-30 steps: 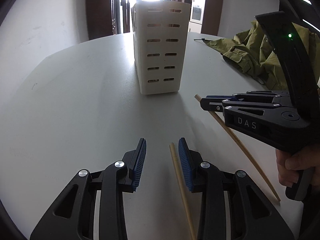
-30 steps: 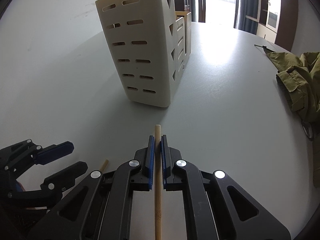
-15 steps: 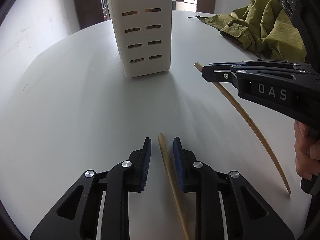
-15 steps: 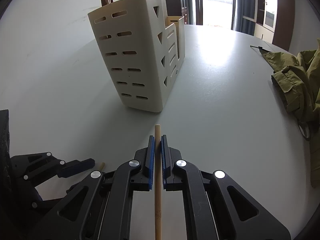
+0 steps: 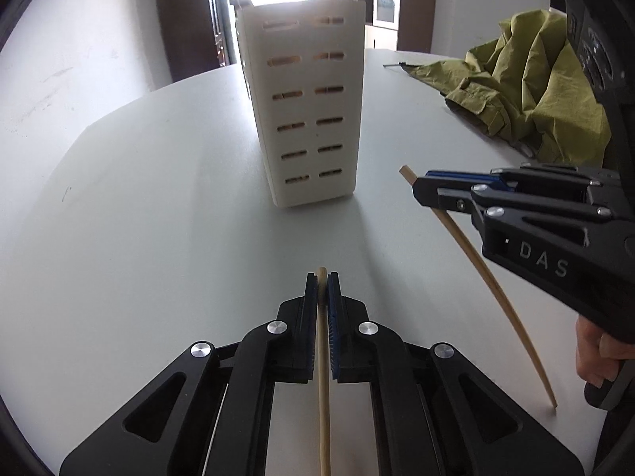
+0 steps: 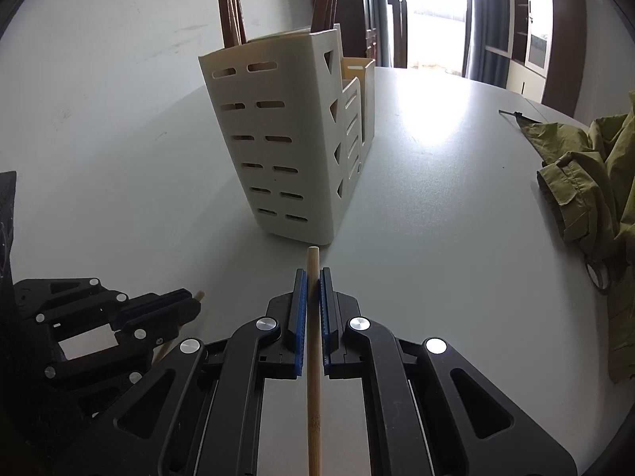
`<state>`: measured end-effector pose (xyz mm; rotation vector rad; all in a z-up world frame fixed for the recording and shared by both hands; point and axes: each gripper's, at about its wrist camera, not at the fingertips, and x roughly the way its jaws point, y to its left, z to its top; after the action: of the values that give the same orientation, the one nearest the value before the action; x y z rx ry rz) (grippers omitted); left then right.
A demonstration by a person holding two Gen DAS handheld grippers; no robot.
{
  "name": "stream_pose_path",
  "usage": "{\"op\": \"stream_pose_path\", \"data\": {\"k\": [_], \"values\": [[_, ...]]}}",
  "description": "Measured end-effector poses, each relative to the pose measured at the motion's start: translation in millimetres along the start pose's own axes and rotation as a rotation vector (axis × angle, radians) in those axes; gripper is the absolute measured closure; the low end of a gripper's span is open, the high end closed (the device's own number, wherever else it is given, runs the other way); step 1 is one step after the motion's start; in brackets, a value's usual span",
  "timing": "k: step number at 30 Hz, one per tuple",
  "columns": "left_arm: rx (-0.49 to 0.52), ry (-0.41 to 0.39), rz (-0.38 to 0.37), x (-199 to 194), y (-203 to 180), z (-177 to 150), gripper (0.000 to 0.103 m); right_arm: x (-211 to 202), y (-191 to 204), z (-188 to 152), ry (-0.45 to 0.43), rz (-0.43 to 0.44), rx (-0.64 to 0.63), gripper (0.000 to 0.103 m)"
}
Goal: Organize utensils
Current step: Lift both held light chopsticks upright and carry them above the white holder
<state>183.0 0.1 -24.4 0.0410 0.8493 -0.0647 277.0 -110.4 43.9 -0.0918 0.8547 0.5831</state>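
Observation:
A cream slotted utensil holder [image 5: 313,119] [image 6: 278,139] stands upright on the white table [image 5: 139,218], ahead of both grippers. Dark wooden handles [image 6: 230,8] stick up out of it. My left gripper [image 5: 322,277] is shut on a pale wooden chopstick [image 5: 323,416] that runs back between the fingers, its tip just past the pads. My right gripper [image 6: 313,273] is shut on a second chopstick [image 6: 313,416], whose end points toward the holder's base. In the left wrist view the right gripper [image 5: 416,188] is at the right, its chopstick [image 5: 496,289] slanting down to the table.
A crumpled olive-green jacket [image 5: 528,91] [image 6: 587,182] lies on the table's right side. A hand [image 5: 595,353] grips the right tool's handle. A doorway and dark cabinets stand behind the table. In the right wrist view the left gripper [image 6: 190,301] sits low at the left.
The left jaws closed from wide apart onto the chopstick lying between them, and it lifted slightly. The right gripper kept its chopstick and rose a little; the holder appears taller in both views.

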Motion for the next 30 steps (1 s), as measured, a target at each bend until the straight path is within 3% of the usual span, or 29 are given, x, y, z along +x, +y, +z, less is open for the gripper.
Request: {"op": "stream_pose_path", "data": {"k": [7, 16, 30], "values": [[-0.052, -0.203, -0.041, -52.0, 9.6, 40.1, 0.098, -22.9, 2.4, 23.4, -0.081, 0.018, -0.009, 0.096], [-0.071, -0.336, -0.037, -84.8, 15.3, 66.7, 0.099, -50.5, 3.2, 48.7, -0.19, 0.02, -0.015, 0.096], [-0.069, -0.55, -0.02, -139.6, 16.9, 90.9, 0.099, -105.4, 4.5, 84.2, -0.461, 0.074, -0.027, 0.096]]}}
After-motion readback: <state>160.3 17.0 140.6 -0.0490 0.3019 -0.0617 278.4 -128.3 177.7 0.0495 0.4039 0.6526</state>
